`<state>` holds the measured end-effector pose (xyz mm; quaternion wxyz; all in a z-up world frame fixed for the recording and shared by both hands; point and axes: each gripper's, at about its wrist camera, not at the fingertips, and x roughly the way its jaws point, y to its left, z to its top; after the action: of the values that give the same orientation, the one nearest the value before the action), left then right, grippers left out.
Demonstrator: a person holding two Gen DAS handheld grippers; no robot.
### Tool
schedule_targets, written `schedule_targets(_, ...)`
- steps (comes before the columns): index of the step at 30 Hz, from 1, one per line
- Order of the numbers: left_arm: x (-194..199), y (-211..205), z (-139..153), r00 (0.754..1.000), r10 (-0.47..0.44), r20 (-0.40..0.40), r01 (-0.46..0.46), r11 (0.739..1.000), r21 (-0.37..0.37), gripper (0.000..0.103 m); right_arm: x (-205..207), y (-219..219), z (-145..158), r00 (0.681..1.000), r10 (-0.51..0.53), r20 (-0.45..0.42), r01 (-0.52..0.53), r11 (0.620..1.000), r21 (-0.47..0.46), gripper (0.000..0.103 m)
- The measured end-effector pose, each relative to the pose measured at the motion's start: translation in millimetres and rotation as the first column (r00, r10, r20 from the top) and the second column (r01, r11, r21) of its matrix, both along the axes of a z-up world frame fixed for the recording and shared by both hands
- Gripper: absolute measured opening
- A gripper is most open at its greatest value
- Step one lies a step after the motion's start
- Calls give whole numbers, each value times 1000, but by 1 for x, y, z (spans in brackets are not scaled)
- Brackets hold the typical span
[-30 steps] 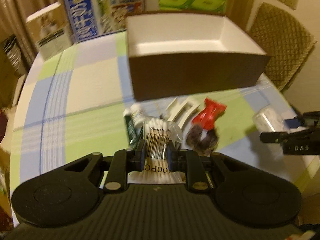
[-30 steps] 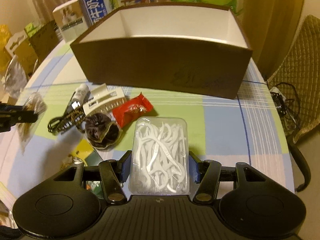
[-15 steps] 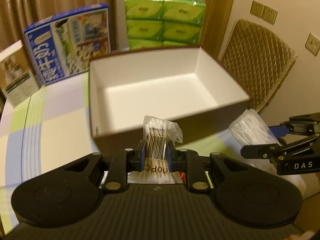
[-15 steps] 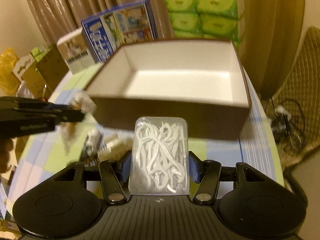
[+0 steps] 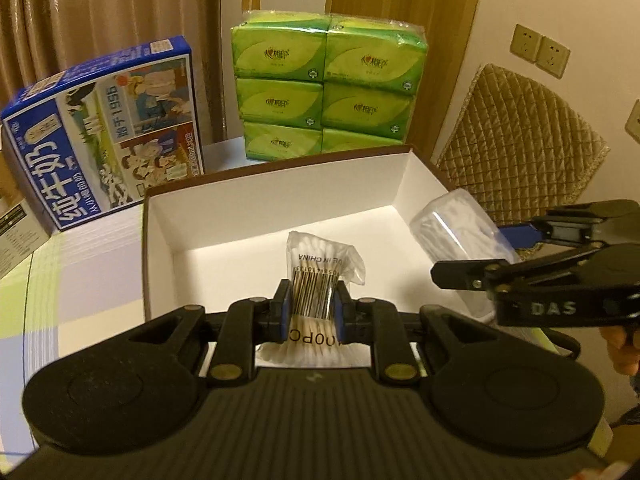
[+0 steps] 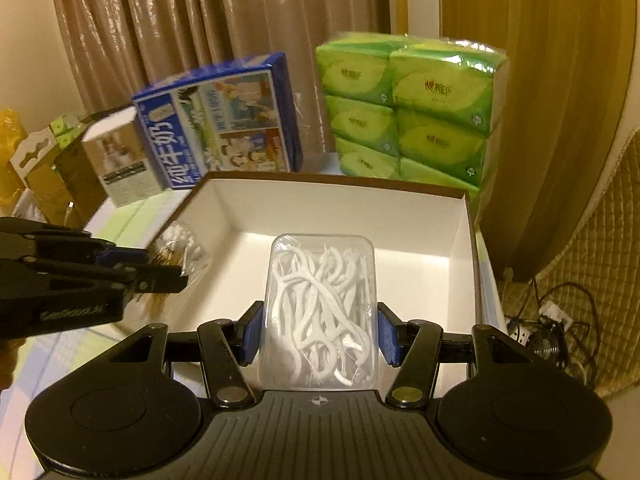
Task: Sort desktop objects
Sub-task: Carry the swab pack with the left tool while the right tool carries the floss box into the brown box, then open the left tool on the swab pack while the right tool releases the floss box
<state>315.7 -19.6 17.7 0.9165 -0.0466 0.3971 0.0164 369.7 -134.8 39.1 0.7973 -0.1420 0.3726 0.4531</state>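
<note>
My left gripper (image 5: 311, 307) is shut on a clear bag of cotton swabs (image 5: 320, 256) with a barcode, held over the near edge of the open brown box (image 5: 256, 216) with its white inside. My right gripper (image 6: 320, 332) is shut on a clear plastic case of white floss picks (image 6: 320, 304), also above the box (image 6: 340, 216). In the left wrist view the right gripper (image 5: 520, 256) comes in from the right with the floss case (image 5: 456, 224) over the box's right wall. In the right wrist view the left gripper (image 6: 132, 268) comes in from the left with the swab bag (image 6: 180, 240).
Behind the box stand a blue milk carton (image 5: 104, 128), a stack of green tissue packs (image 5: 328, 84) and a small white carton (image 6: 120, 156). A quilted chair back (image 5: 520, 140) is at the right. Cables (image 6: 556, 328) lie on the floor. The checked tablecloth (image 5: 80, 264) shows left of the box.
Both grippers have risen and moved forward from over the loose items on the table to above the open box, each keeping its hold. The loose items have dropped out of view.
</note>
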Motion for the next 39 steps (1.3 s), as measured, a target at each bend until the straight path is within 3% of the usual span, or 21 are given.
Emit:
schedule_targets(10,60,3,-57,988,30,-153,-35,999,-30,17,46,32,-57,990,39,-133,-59,987,-149,54)
schedule_targets(22,102,5,-112,923,30,-383,-62,996,-70,17,69,55,-97,970,74,-234,-148,937,-318,54)
schedule_targets(25,105,9,-115,914,40,-403,-85,992,-96,17,72,57,-99,966,69,-248,-150,933,-326,54)
schedule_targets(33,104,9,-114,918,35,-396,-66,996,-66,18,71,64,-102,966,64,-252,-150,928,-342,54)
schedule_targets(36,100,8,-110,922,32,-385,-55,997,-48,29,66,65,-100,967,91,-239,-170,927,-333,54)
schedule_targets(37,100,8,-109,924,33,-382,-53,998,-40,32,66,63,-98,969,96,-228,-170,927,-334,57)
schedule_targets(39,100,8,-106,926,34,-377,-48,998,-29,34,62,62,-93,976,102,-192,-162,931,-326,77)
